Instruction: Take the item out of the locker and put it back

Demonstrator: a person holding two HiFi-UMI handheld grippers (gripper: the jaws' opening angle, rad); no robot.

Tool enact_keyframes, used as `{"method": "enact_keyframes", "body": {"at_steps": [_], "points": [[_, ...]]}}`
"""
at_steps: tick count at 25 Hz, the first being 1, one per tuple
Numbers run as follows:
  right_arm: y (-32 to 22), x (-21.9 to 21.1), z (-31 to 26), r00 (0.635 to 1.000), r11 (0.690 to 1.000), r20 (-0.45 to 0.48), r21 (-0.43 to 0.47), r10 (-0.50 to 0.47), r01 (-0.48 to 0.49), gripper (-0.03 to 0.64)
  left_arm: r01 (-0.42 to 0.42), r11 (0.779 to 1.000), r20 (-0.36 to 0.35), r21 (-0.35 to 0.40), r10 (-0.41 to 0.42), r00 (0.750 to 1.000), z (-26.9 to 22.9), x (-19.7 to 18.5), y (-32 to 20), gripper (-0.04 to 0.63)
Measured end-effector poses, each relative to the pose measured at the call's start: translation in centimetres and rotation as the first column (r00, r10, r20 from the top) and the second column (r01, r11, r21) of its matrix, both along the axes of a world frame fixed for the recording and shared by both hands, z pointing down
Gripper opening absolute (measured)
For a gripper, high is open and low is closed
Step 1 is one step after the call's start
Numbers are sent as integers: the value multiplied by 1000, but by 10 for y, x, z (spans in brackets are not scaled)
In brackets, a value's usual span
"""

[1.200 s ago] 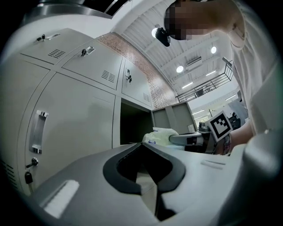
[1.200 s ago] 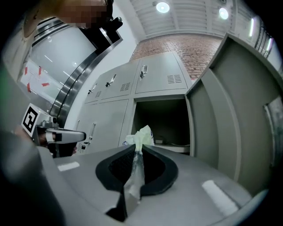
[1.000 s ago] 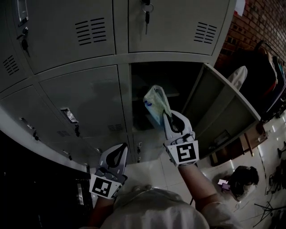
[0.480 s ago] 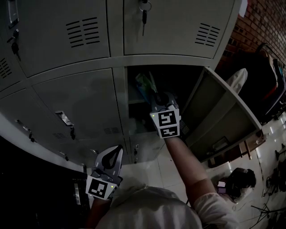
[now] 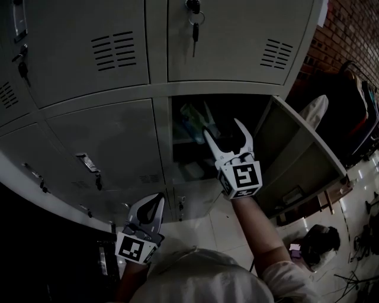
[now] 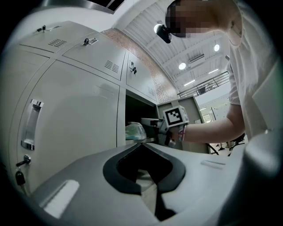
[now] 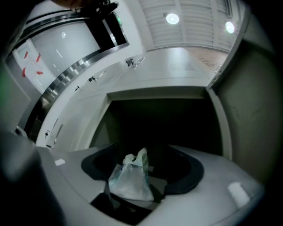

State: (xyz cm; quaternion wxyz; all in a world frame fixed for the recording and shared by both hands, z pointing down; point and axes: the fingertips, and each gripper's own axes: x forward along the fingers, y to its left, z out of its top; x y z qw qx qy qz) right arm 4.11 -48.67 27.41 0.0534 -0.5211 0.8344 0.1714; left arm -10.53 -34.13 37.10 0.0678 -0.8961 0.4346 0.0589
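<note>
head view is showing us the bag [image 5: 190,118] sitting inside the open locker [image 5: 163,139], toward the left front edge of the bay. the right gripper [image 5: 224,131] is pointing in at it from just outside. its jaws are opening, and in the right gripper view the bag [image 7: 130,178] is standing between them with neither pad pressing on it, so we are reading it as let go.

we are judging the bag to be a thin, crumpled plastic one: light, soft and a little slippery. it is likely slumping or folding under any push. if we are picking it up again, we are favouring the bunched top, where the film is gathering into a pinchable ridge, over the loose, bulging sides.

the left gripper [image 5: 159,200] is hanging low in front of the lower lockers, clenched on nothing and well apart from the bag.

around it, the door [image 5: 296,154] is swinging wide on the right and leaving the mouth free. keys [image 5: 193,18] are dangling from the closed locker above. the frame on the left is lying close to the bag, so we are expecting that edge to crowd the left jaw most.
</note>
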Motion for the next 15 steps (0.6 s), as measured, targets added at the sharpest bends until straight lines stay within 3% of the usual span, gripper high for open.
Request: {"method": "enact_keyframes", "body": {"at_steps": [3, 5, 15], "points": [[41, 3, 8, 1000, 1000, 25, 6, -19, 19, 92, 6, 1000, -4, 1, -6, 1000, 0, -8, -2, -21], [64, -2, 26, 999, 1000, 28, -8, -17, 18, 1, 6, 1000, -5, -1, -6, 1000, 1, -13, -4, -21], [170, -25, 120, 997, 972, 22, -224, -69, 72, 0, -27, 999, -6, -23, 27, 1000, 11, -11, 30, -21]]}}
